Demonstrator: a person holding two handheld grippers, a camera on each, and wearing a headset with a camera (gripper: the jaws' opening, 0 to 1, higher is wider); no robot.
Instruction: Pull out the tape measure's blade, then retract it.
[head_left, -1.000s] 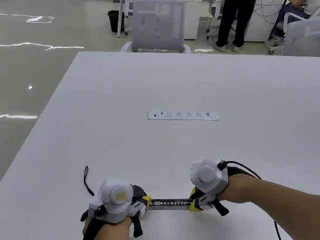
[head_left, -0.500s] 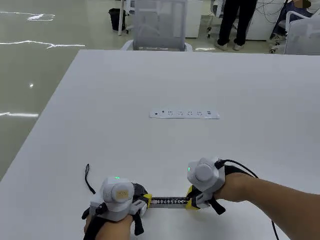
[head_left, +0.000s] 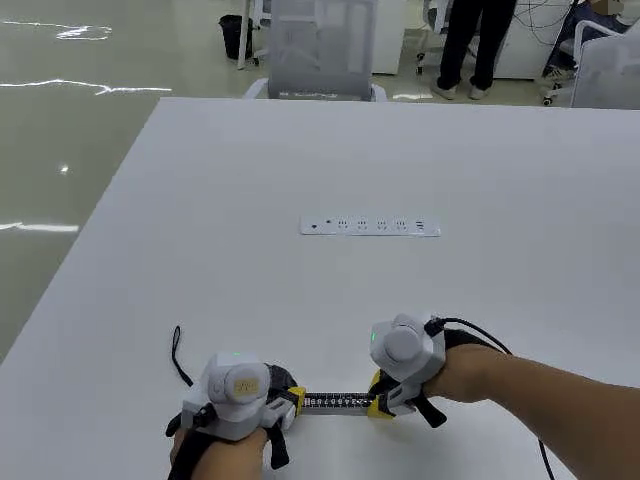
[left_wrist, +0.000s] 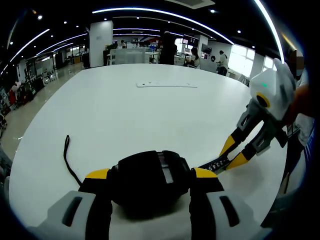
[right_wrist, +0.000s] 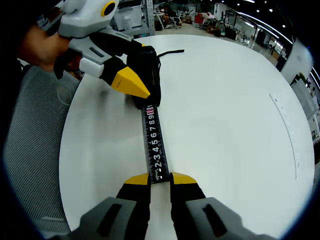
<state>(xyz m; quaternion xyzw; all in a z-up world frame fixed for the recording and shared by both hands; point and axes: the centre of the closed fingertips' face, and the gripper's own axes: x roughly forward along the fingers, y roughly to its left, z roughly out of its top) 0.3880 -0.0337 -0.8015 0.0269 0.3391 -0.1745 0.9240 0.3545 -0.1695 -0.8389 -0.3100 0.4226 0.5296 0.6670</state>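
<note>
A black tape measure case (left_wrist: 150, 177) lies at the table's near edge, clamped between the yellow-tipped jaws of my left gripper (left_wrist: 152, 174), which is shut on it. In the head view the left gripper (head_left: 290, 398) holds the case (head_left: 279, 382) at lower left. A short stretch of numbered blade (right_wrist: 152, 142) runs from the case (right_wrist: 146, 75) to my right gripper (right_wrist: 160, 176), which is shut on the blade's end. The blade (head_left: 336, 402) bridges both grippers in the head view, with the right gripper (head_left: 374, 403) at its right end. The case's black wrist strap (head_left: 177, 355) trails to the left.
A white power strip (head_left: 369, 226) lies flat mid-table, beyond the grippers. A grey mesh chair (head_left: 318, 50) stands at the table's far edge, and a person (head_left: 476, 40) stands behind it. The table's left edge (head_left: 90, 240) drops to a glossy floor.
The right gripper has moved left toward the left gripper, and the visible blade between them has grown shorter. The left gripper holds its place with the case.
</note>
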